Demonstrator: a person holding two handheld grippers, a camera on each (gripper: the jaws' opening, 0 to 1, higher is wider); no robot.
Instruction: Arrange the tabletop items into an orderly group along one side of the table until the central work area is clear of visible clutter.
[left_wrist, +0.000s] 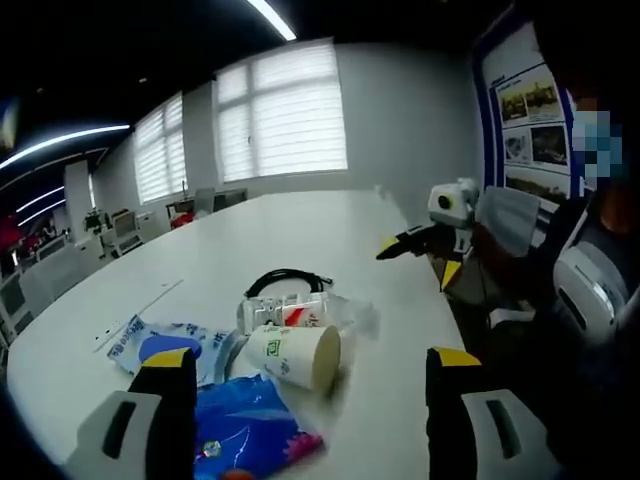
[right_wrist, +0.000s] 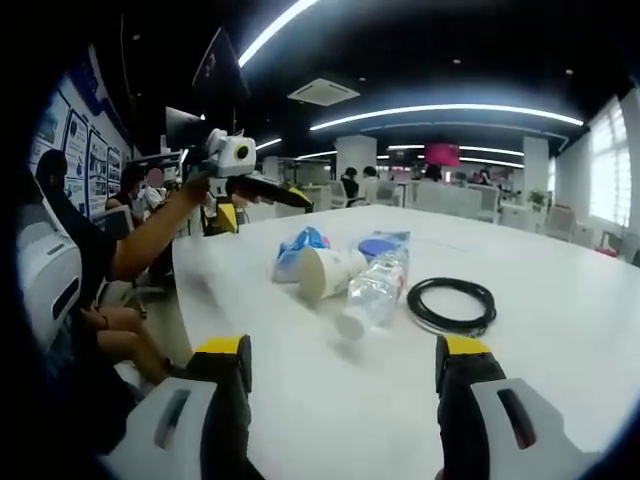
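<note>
White counter (right_wrist: 560, 290): broad bare surface beyond the cluster, near edge curving past it. Paper cup (left_wrist: 294, 354) on its side, green printing unreadable. Touching it: clear plastic bottle (right_wrist: 375, 288), red-and-white label illegible. Blue snack packets (left_wrist: 245, 430) beside the cup. Black coiled cable (right_wrist: 452, 302) just beyond the bottle. Left claw (left_wrist: 310, 372): spread wide, empty. Right claw (right_wrist: 343, 362): spread wide, empty.

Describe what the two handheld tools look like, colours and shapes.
Each tool has two grey jaws with slotted cut-outs, black inner faces and yellow tips. The left tool and right tool look alike from their own views. Seen from the other side, the right tool and left tool each show dark, pointed jaws with yellow tips. The person's sleeve cannot be made out.
</note>
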